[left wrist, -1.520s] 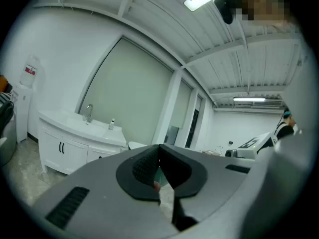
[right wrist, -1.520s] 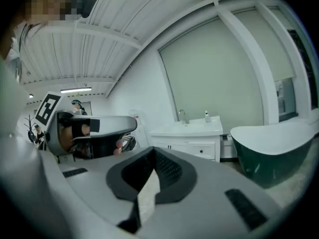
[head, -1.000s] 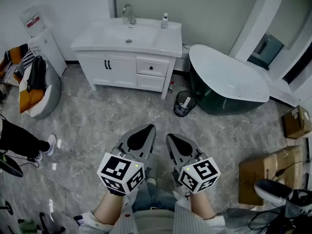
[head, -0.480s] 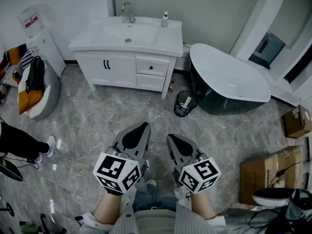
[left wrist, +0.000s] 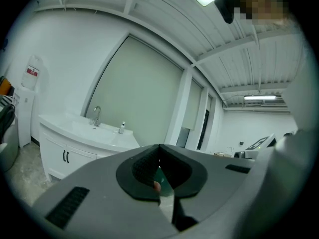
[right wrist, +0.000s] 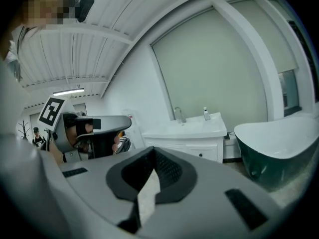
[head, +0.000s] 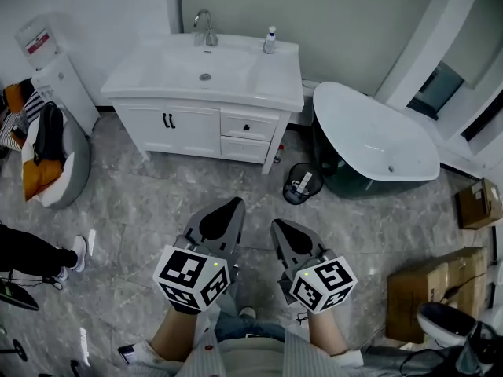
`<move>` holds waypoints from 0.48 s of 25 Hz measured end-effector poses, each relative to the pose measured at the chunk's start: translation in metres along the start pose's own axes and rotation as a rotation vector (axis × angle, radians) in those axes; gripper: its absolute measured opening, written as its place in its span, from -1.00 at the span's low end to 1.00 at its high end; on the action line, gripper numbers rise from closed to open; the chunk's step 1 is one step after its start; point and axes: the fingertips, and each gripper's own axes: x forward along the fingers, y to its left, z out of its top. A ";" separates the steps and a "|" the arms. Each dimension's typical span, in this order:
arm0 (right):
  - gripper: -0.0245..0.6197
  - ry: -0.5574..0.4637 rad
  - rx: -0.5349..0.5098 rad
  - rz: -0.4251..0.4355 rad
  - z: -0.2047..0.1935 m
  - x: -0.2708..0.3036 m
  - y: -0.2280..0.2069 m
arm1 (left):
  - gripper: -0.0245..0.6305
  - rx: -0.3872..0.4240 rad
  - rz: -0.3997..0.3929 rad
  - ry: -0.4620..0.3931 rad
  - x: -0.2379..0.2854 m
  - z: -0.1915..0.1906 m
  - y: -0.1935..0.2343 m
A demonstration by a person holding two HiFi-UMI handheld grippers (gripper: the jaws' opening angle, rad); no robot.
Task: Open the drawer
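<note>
A white vanity (head: 200,124) stands against the far wall, with two doors on the left and two stacked drawers on the right. The upper drawer (head: 247,126) has a dark knob, and the lower drawer (head: 245,149) sits under it; both are closed. My left gripper (head: 226,208) and right gripper (head: 280,228) are held side by side over the floor, well short of the vanity, both shut and empty. In the left gripper view the left gripper (left wrist: 159,146) points past the vanity (left wrist: 65,153). In the right gripper view the right gripper (right wrist: 153,151) faces the drawers (right wrist: 202,155).
A dark freestanding bathtub (head: 377,144) stands right of the vanity, with a small black bin (head: 301,183) between them. A water dispenser (head: 55,73) and a beanbag with a bag (head: 47,148) are at the left. Cardboard boxes (head: 420,289) lie at the right. A person's leg (head: 31,246) shows at the far left.
The view and both grippers have advanced toward the vanity, which now looks larger and closer. Both grippers stay shut and side by side.
</note>
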 end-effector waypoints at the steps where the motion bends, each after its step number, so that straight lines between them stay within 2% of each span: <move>1: -0.90 0.001 0.002 -0.003 0.004 0.011 -0.004 | -0.87 -0.001 -0.002 0.004 0.008 0.004 0.010; 12: -0.90 -0.012 0.012 -0.037 0.039 0.112 -0.032 | -0.87 0.026 -0.043 0.017 0.073 0.041 0.092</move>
